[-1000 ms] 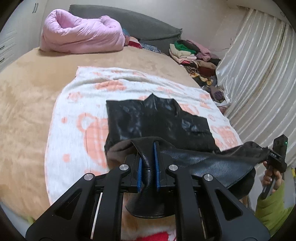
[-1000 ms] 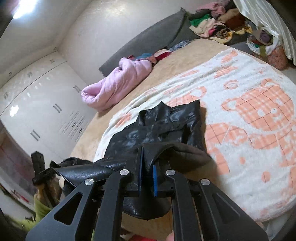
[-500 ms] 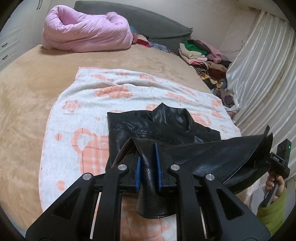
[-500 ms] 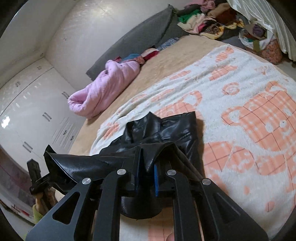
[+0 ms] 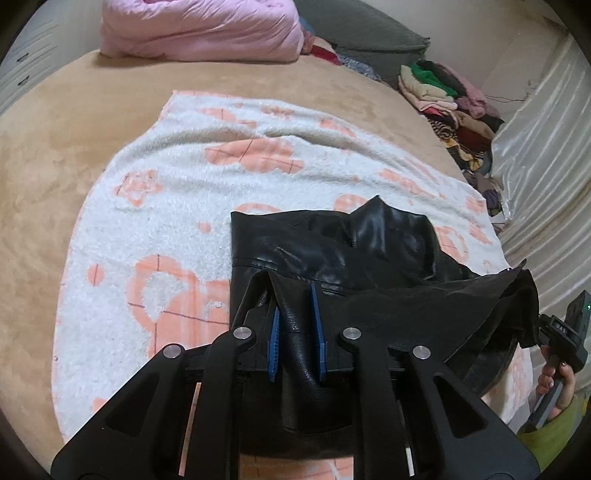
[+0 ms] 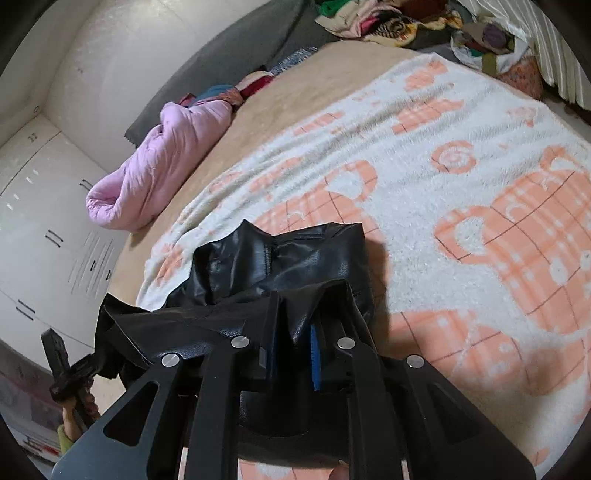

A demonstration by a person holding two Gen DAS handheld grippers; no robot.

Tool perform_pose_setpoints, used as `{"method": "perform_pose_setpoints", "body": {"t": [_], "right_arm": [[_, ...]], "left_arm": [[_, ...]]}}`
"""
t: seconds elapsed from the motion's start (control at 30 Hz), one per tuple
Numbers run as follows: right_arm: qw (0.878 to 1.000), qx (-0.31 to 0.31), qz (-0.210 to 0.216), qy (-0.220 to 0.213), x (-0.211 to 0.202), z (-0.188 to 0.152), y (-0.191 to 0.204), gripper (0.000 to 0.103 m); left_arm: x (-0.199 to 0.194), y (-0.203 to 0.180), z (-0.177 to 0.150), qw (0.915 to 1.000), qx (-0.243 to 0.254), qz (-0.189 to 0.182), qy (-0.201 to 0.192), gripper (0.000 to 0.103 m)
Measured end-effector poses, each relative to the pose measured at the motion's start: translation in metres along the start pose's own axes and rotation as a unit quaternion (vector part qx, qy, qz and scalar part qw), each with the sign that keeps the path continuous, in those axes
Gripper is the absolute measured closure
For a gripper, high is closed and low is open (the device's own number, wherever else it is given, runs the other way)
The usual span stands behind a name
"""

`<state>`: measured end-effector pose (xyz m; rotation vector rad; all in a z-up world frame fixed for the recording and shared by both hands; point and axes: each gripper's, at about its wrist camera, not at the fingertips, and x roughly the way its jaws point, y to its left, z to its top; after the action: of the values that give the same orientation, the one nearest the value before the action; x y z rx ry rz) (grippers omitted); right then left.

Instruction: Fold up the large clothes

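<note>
2 grippers, left gripper (image 5: 297, 325) & right gripper (image 6: 293, 339), each have the hem of the glossy black leather jacket (image 5: 332, 251) between jaws that have just been easing apart. Step: hem folded over the collar half; next, prob. let go & flatten. Jacket lies on white-and-orange fleece blanket (image 5: 155, 206), tan bed; bedroom, pink quilt (image 5: 199, 29) behind.

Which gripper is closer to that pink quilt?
Left. The left gripper grips the black jacket on the side toward the pink quilt; the right gripper, jaws just easing open around the jacket, is on the curtain side.

jacket hem (image 5: 424, 306) carried forward over collar, lower
</note>
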<state>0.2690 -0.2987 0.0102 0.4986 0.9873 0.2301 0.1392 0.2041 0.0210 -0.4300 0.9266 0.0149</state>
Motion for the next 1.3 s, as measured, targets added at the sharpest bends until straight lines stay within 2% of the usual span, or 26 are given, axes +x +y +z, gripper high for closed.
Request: {"method": "perform_pose_setpoints", "body": {"t": [0.1, 0.2, 0.3, 0.43, 0.47, 0.5, 0.53, 0.6, 0.7, 0.83, 0.93, 1.1, 1.17, 1.2, 1.23, 1.27, 1.3], "right_arm": [[1.0, 0.006, -0.004, 0.007, 0.011, 0.002, -0.004, 0.086], [1.0, 0.014, 0.004, -0.011, 0.009, 0.004, -0.009, 0.04], [0.999, 0.013, 0.015, -0.042, -0.003, 0.007, -0.013, 0.039], [0.997, -0.022, 0.008, -0.076, -0.017, 0.007, -0.013, 0.027], [0.996, -0.034, 0.007, -0.082, -0.019, 0.006, -0.013, 0.027], [0.995, -0.041, 0.005, -0.086, -0.019, 0.006, -0.013, 0.025], [0.995, -0.05, -0.001, -0.09, -0.019, 0.005, -0.012, 0.024], [0.993, -0.068, -0.016, -0.093, -0.016, 0.003, -0.009, 0.024], [0.99, -0.099, -0.038, -0.089, -0.006, 0.002, -0.005, 0.023], [0.983, -0.151, -0.078, -0.071, 0.016, 0.002, 0.004, 0.023], [0.979, -0.172, -0.095, -0.05, 0.038, 0.006, 0.01, 0.023], [0.976, -0.181, -0.115, -0.03, 0.067, 0.016, 0.01, 0.024], [0.976, -0.181, -0.115, -0.028, 0.075, 0.02, 0.008, 0.037], [0.976, -0.182, -0.114, -0.025, 0.077, 0.021, 0.008, 0.043], [0.976, -0.184, -0.116, -0.023, 0.079, 0.02, 0.009, 0.05], [0.975, -0.184, -0.121, -0.023, 0.08, 0.02, 0.01, 0.058], [0.975, -0.184, -0.124, -0.027, 0.08, 0.018, 0.01, 0.076]], "left_arm": [[0.009, 0.003, 0.001, 1.0, -0.006, -0.002, 0.001, 0.091], [0.011, 0.004, 0.0, 0.9998, -0.008, -0.014, -0.007, 0.085], [0.004, 0.004, -0.002, 0.9991, -0.014, -0.03, -0.025, 0.078], [-0.011, 0.001, -0.006, 0.9974, -0.012, -0.038, -0.061, 0.069], [-0.017, 0.0, -0.007, 0.9965, -0.012, -0.033, -0.075, 0.065], [-0.028, 0.0, -0.008, 0.9945, -0.01, -0.014, -0.103, 0.057], [-0.034, 0.0, -0.007, 0.9929, -0.01, -0.009, -0.119, 0.055], [-0.043, -0.001, -0.005, 0.9914, 0.004, -0.004, -0.131, 0.054], [-0.039, -0.005, -0.003, 0.9924, 0.035, 0.032, -0.113, 0.045], [-0.003, -0.007, -0.002, 0.9916, 0.078, 0.078, -0.068, 0.041], [0.031, -0.007, -0.002, 0.9913, 0.096, 0.084, -0.033, 0.04], [0.059, -0.013, 0.003, 0.9872, 0.121, 0.101, -0.024, 0.04], [0.066, -0.014, 0.005, 0.9868, 0.124, 0.101, -0.027, 0.048], [0.068, -0.014, 0.006, 0.9869, 0.126, 0.097, -0.029, 0.067], [0.068, -0.014, 0.006, 0.9867, 0.126, 0.098, -0.031, 0.077], [0.068, -0.014, 0.006, 0.9862, 0.126, 0.103, -0.034, 0.082], [0.066, -0.014, 0.005, 0.9867, 0.122, 0.101, -0.036, 0.093]]}}
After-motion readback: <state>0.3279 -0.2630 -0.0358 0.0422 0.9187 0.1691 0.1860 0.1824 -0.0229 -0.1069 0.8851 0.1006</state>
